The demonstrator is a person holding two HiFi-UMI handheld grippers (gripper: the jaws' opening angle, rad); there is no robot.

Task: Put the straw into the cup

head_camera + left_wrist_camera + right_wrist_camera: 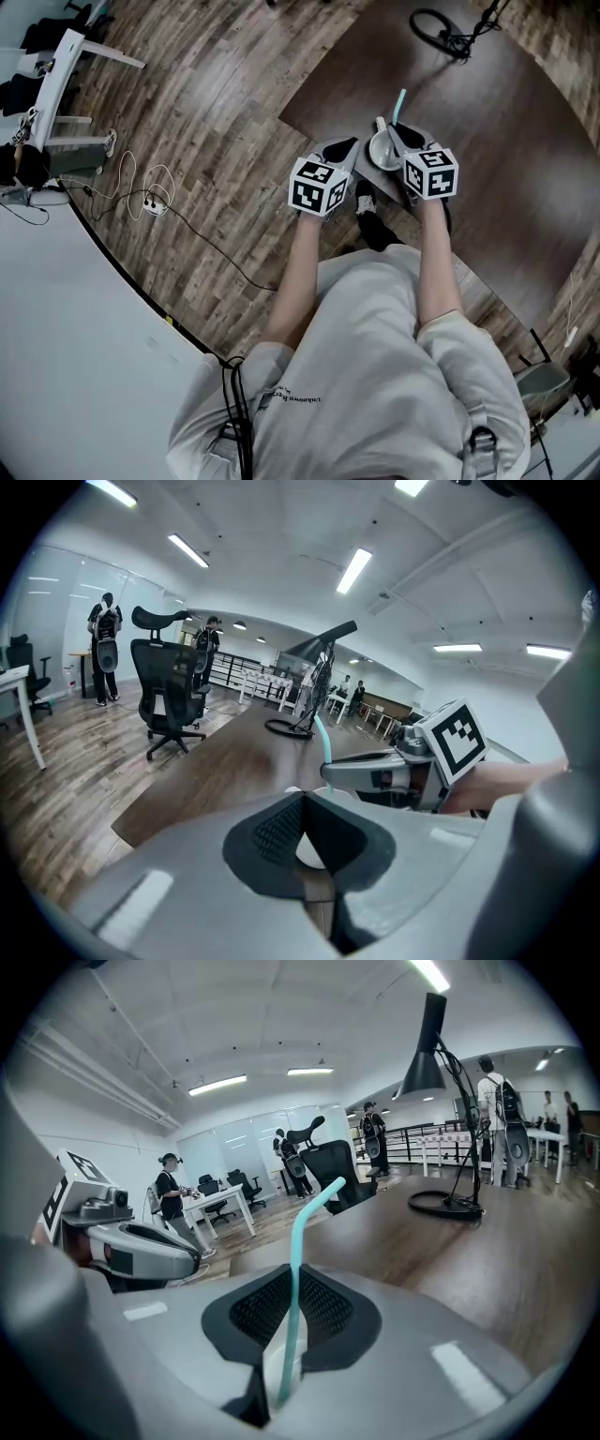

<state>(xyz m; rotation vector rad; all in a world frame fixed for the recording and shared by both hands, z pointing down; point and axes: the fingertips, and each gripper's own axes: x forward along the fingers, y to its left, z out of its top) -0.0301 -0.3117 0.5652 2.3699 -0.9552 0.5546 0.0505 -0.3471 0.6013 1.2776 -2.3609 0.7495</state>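
Note:
A white cup (382,150) stands near the corner of a dark brown table (506,141). A teal bent straw (398,105) rises above it, and my right gripper (401,152) is shut on that straw. In the right gripper view the straw (298,1260) runs down between the shut pads (323,1307), with the white of the cup (274,1365) below them. My left gripper (349,152) is at the cup's left side. Its jaws (302,803) meet at the tips on the cup's rim (345,794), and white shows in the gap behind them. The right gripper (375,775) and straw (323,738) show just beyond.
A lamp's round base with a cable loop (441,28) sits farther back on the table (448,1206). An office chair (173,691) stands on the wooden floor to the left. A white desk (66,66) and loose cables (150,192) lie on the floor. People stand in the background (173,1194).

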